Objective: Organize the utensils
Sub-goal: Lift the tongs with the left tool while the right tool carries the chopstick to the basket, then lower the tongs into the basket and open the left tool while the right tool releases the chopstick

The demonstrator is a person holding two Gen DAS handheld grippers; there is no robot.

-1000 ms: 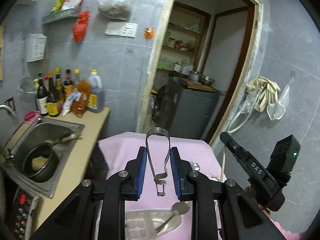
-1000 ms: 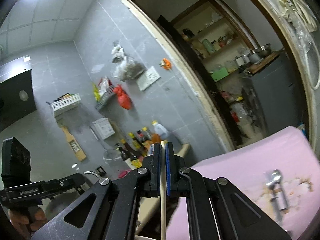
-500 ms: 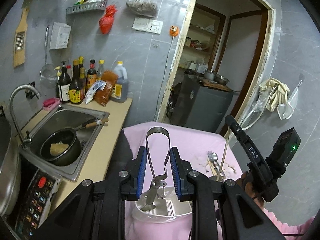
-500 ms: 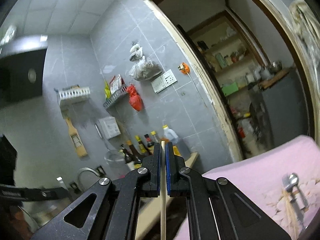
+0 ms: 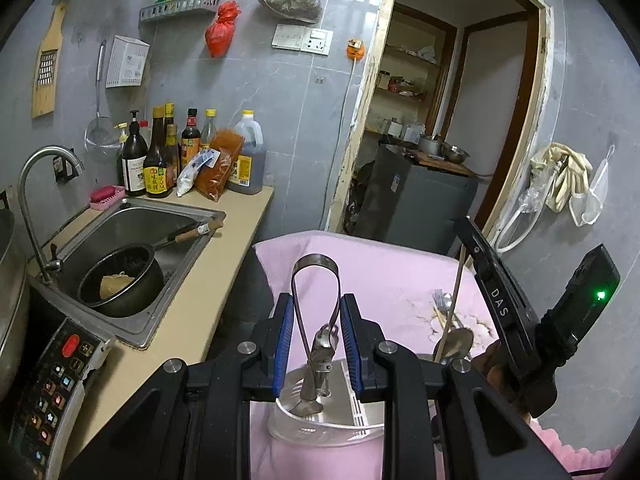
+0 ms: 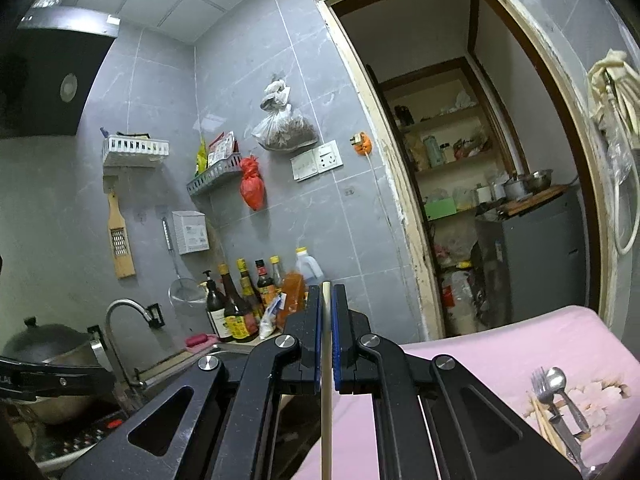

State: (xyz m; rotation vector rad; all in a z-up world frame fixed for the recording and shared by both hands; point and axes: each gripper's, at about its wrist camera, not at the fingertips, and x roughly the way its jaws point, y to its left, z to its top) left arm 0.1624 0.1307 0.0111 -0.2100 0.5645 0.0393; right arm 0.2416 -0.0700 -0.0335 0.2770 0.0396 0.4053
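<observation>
Lowered since earlier, steel tongs (image 5: 316,312) are clamped by the left gripper (image 5: 316,344) over the white holder (image 5: 320,428); at 3 o'clock, a chopstick (image 6: 326,380) is pinched by the right gripper (image 6: 327,340).

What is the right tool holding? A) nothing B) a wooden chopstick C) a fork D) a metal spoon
B: in the right wrist view the right tool is shut on a thin pale wooden chopstick that runs straight between its blue pads, while the fork and spoon lie on the pink cloth.
</observation>
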